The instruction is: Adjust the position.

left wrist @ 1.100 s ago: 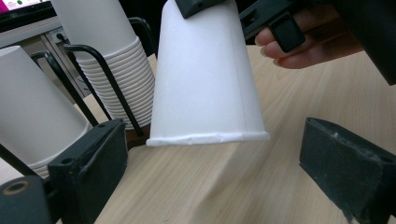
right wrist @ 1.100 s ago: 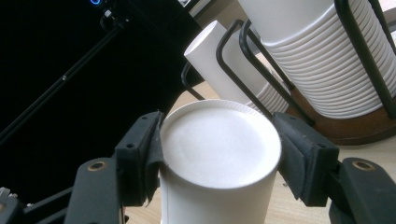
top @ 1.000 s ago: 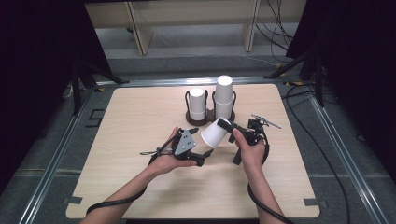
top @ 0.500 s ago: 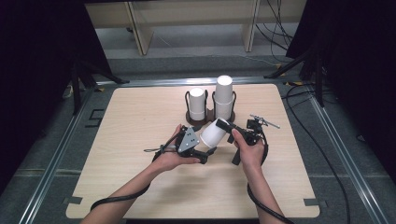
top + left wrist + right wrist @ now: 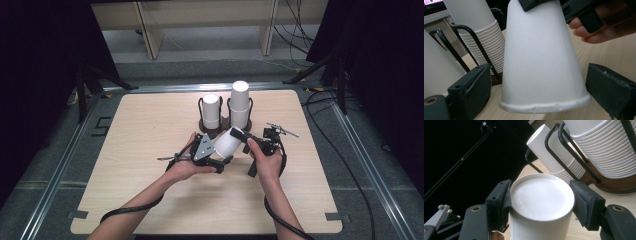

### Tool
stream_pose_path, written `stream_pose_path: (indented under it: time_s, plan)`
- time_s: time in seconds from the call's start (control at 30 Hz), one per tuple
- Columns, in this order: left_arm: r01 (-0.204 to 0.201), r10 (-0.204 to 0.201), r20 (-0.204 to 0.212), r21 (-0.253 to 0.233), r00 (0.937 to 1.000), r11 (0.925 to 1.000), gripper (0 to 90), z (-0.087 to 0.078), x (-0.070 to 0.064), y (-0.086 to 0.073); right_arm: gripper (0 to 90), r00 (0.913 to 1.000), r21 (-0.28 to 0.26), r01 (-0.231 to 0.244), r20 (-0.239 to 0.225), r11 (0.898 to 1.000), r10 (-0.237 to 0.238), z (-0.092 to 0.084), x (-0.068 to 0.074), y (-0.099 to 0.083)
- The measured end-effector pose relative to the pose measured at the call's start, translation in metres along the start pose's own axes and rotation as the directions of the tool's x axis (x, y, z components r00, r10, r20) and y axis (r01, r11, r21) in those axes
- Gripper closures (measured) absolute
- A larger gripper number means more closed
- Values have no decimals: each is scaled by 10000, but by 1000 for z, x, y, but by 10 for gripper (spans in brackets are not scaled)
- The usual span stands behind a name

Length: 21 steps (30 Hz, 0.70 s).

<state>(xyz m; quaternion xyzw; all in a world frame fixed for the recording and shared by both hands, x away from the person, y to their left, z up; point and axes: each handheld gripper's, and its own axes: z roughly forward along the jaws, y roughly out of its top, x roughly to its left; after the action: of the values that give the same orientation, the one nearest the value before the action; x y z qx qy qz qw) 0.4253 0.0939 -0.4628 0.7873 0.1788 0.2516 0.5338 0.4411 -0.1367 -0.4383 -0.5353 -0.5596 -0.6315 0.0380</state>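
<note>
Two grippers on one paper cup [image 5: 227, 144], held tilted above bench [image 5: 150, 200] near the cup racks [image 5: 225, 122]; right gripper [image 5: 541, 202] clamps its closed end for handover; left gripper [image 5: 539, 97] open, straddling the rim, not touching.

i am looking into a lab or recording studio, not a home. the pale wooden table with rounded corners [image 5: 150, 200] sits alone on grey carpet inside a silver metal floor rail [image 5: 60, 172]. black curtains [image 5: 45, 75] close both sides, dark stand legs [image 5: 92, 82] brace against the floor, loose black cables [image 5: 350, 165] trail over it, and plain beige shelving [image 5: 150, 30] stands behind.
</note>
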Motion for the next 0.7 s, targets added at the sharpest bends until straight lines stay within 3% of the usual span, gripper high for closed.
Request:
stream_pose_path:
  time_s: [0.17, 0.3, 0.33, 0.7]
  plan:
    - [-11, 11, 25, 59, 10000, 10000, 72, 3, 1, -1, 367, 9999, -9, 159, 25, 9999, -159, 1, -1, -1]
    - [38, -38, 91, 0, 10000, 10000, 86, 5, 0, -2, 367, 9996, 52, -175, -205, 9998, 176, 1, 1, -1]
    - [13, -13, 102, 40, 9999, 10000, 91, 5, 1, -2, 367, 9998, -1, 210, -42, 9998, -210, 2, 0, -1]
    - [-118, 119, 83, -122, 9999, 9999, 189, 6, -1, -1, 365, 9996, -22, 221, -151, 9998, -221, 3, 0, -1]
